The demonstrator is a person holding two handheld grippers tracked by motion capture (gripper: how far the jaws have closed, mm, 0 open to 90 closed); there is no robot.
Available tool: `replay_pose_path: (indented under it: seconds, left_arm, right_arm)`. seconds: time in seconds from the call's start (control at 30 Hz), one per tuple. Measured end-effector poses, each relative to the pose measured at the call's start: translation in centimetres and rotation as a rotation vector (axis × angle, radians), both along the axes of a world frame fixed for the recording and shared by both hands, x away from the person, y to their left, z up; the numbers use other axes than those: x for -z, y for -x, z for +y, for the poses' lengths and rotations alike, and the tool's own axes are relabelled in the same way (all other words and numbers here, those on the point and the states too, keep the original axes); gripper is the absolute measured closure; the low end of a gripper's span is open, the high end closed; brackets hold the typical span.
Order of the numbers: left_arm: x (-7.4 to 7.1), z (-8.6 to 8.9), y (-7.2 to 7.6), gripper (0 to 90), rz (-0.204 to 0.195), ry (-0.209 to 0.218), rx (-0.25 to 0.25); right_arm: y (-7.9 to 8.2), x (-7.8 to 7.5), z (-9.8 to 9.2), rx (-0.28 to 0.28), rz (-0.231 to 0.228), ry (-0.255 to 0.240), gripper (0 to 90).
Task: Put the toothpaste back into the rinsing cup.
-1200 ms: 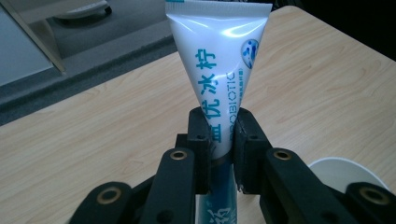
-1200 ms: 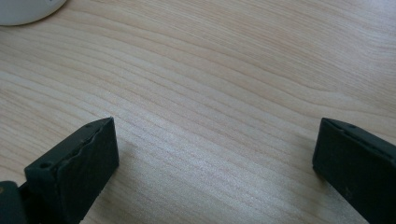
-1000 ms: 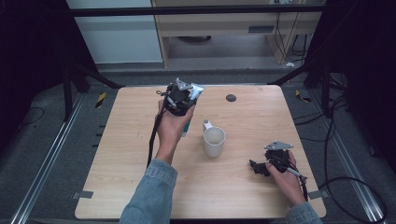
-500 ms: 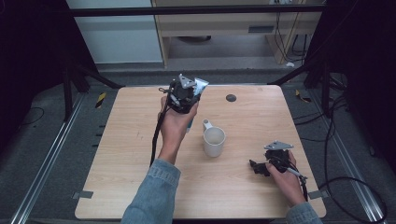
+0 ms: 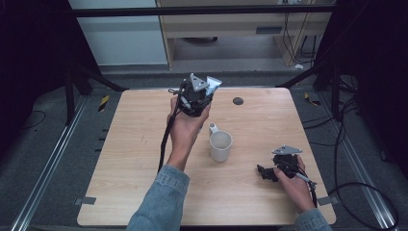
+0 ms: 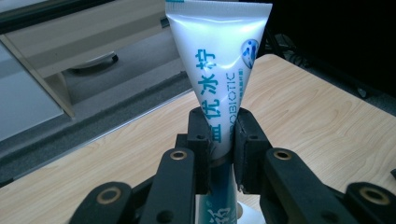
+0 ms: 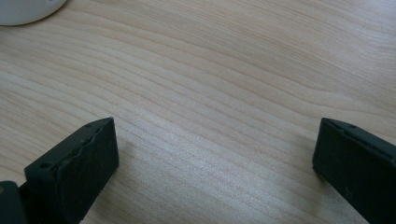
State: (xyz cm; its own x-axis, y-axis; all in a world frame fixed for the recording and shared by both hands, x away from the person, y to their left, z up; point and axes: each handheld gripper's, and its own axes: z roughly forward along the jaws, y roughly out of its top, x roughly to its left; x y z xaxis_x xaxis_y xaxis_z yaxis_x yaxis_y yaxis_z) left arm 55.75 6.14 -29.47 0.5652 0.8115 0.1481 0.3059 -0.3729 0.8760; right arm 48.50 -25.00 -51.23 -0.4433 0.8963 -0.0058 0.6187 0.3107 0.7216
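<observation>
A white toothpaste tube (image 6: pixel 219 60) with teal print stands upright between the jaws of my left gripper (image 6: pixel 220 149), which is shut on its lower part. In the high view the left gripper (image 5: pixel 195 96) is lifted above the table's far middle, and the tube's flat end (image 5: pixel 213 83) sticks out at its upper right. A white mug (image 5: pixel 220 144) stands on the table just right of the left forearm. My right gripper (image 5: pixel 266 172) rests low at the near right, and its own view shows the jaws wide open over bare wood, gripper (image 7: pixel 215 163) holding nothing.
The wooden table (image 5: pixel 134 144) has a small dark round spot (image 5: pixel 237 101) near its far edge. The mug's rim (image 7: pixel 23 11) shows at the top left corner of the right gripper view. Dark stands and cables (image 5: pixel 356 144) surround the table.
My left gripper has moved right and slightly toward the mug's side with the tube held upright. The right gripper has stayed put.
</observation>
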Motion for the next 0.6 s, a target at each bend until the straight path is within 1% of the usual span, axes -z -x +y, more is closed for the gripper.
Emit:
replay_pose_path:
  seconds: [0.13,0.17,0.27,0.3,0.33,0.37,0.4,0.6]
  left_arm:
    - [-0.4,-0.3,0.4,78.6,-0.013,0.011,0.01]
    - [-0.6,-0.6,0.7,78.6,-0.017,0.022,0.015]
    - [-0.8,-0.9,0.8,78.5,-0.019,0.022,0.026]
    - [-0.9,-1.2,0.9,78.6,-0.032,0.017,0.032]
    - [-1.0,-1.3,1.0,78.6,-0.024,0.015,0.033]
    - [-1.1,-1.3,1.0,78.6,-0.034,0.016,0.035]
    - [-1.1,-1.3,1.0,78.6,-0.034,0.016,0.035]
    - [-1.3,-1.6,1.2,78.6,-0.048,0.037,0.045]
  right_arm:
    - [0.0,0.0,0.0,-0.001,0.0,-0.001,0.5]
    - [0.0,0.0,0.0,-0.001,0.0,0.0,0.6]
    - [0.0,0.0,0.0,-0.001,0.0,0.001,0.6]
    - [0.0,0.0,0.0,0.0,-0.001,0.002,0.6]
    - [0.0,0.0,0.0,-0.001,-0.001,0.001,0.6]
    - [0.0,0.0,0.0,-0.001,-0.001,0.001,0.6]
    - [0.0,0.0,0.0,-0.001,-0.001,0.001,0.6]
    - [0.0,0.0,0.0,0.0,0.0,0.001,0.6]
